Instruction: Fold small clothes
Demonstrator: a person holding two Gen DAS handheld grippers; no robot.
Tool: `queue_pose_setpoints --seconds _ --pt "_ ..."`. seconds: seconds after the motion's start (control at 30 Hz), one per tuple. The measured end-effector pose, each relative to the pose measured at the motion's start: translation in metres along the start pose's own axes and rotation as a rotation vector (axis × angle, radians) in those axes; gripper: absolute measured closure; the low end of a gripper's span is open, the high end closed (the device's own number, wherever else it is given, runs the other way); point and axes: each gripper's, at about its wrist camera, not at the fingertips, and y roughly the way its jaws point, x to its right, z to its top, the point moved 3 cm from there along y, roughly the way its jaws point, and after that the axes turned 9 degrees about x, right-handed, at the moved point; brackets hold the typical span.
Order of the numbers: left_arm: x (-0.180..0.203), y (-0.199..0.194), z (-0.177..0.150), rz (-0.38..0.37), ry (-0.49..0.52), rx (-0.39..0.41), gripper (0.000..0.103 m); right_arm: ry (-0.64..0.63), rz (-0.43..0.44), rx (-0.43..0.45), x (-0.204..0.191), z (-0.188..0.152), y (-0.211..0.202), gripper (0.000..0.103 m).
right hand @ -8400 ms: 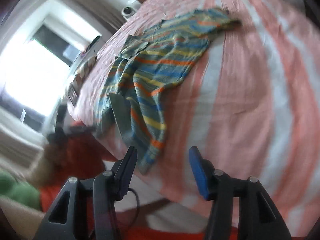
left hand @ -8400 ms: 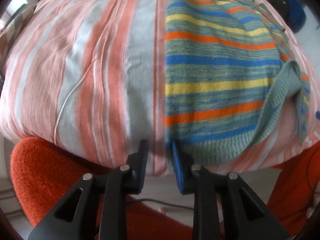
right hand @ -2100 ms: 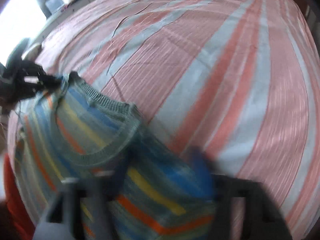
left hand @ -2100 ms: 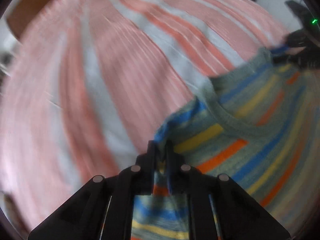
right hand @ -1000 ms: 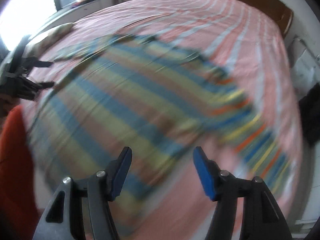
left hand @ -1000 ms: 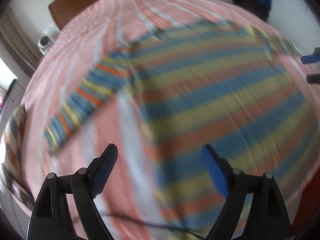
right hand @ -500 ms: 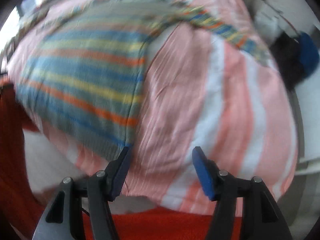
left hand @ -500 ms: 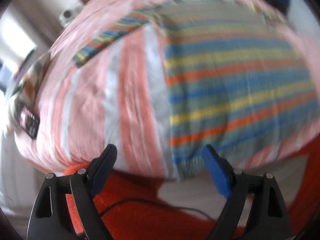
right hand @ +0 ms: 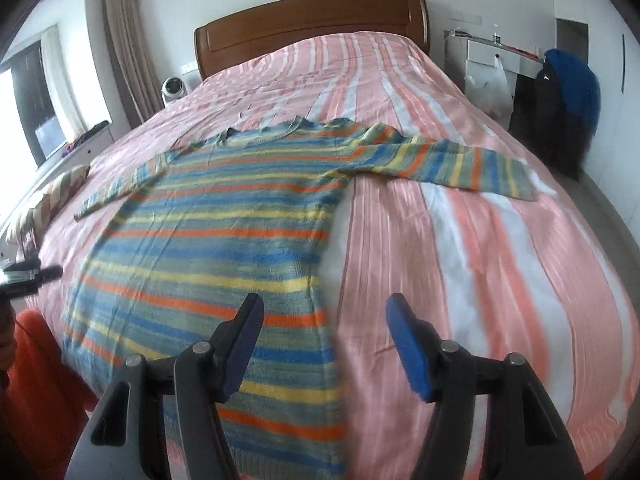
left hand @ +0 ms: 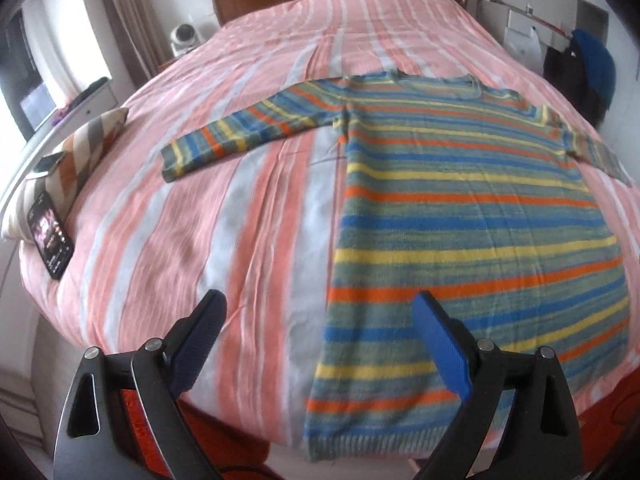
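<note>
The wide bed (left hand: 248, 216) under its pink, white and orange striped cover carries the task's thing: a soft knitted sweater (left hand: 460, 216) banded in blue, yellow, orange and grey-green, spread flat on the near half with its ribbed hem at the bed's near edge and its neckline toward the brown wooden headboard (right hand: 312, 24). Both sleeves lie stretched out sideways.

The sweater looks light and limp, so it will likely drape and sag from any pinch point, and the loose knit may stretch if tugged hard. The better holds are probably the firmer places: the ribbed hem corners, the shoulder seams and the sleeve cuff (left hand: 176, 160), taken with a shallow pinch so the bedcover is not caught too.

The left claw (left hand: 320, 340) is spread wide and empty above the sweater's left hem edge; the right claw (right hand: 324, 340) is likewise wide and empty over the opposite side edge.

A couple of seconds ago both claws were clamped on the garment near its collar, lifting it; now it is released and laid out smooth. Half a second ago the views were blurred and tilted low toward the hem; now they are steady and raised.

Beside the bed's left edge lie a striped cushion (left hand: 84, 148) and a dark phone (left hand: 50, 236).
</note>
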Motion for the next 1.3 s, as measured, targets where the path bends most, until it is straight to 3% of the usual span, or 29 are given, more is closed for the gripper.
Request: queue_pose_setpoints --seconds 0.17,0.43,0.57,0.67,0.9,1.1,1.3 --pt "-0.001 0.009 -0.004 0.001 -0.018 -0.008 0.008 0.015 -0.019 -0.023 0.011 -0.012 0.006 0.04" --pt "-0.008 0.04 -0.011 -0.026 -0.084 0.042 0.007 0.03 -0.067 0.013 0.022 -0.017 0.009 0.04" --pt "-0.012 0.06 -0.022 -0.043 -0.126 -0.035 0.004 0.025 -0.076 0.004 0.022 -0.02 0.013 0.039" --pt "-0.017 0.063 -0.026 -0.051 -0.172 -0.042 0.0 0.031 -0.07 -0.017 0.021 -0.024 0.017 0.039" --pt "-0.014 0.063 -0.034 -0.029 -0.162 -0.017 0.0 0.014 -0.062 -0.02 0.014 -0.026 0.021 0.039" --pt "-0.018 0.064 -0.036 -0.057 -0.191 -0.027 0.0 0.043 -0.067 -0.021 0.02 -0.027 0.022 0.039" --pt "-0.015 0.061 -0.036 -0.027 -0.21 -0.029 0.0 0.064 -0.072 -0.019 0.025 -0.027 0.022 0.039"
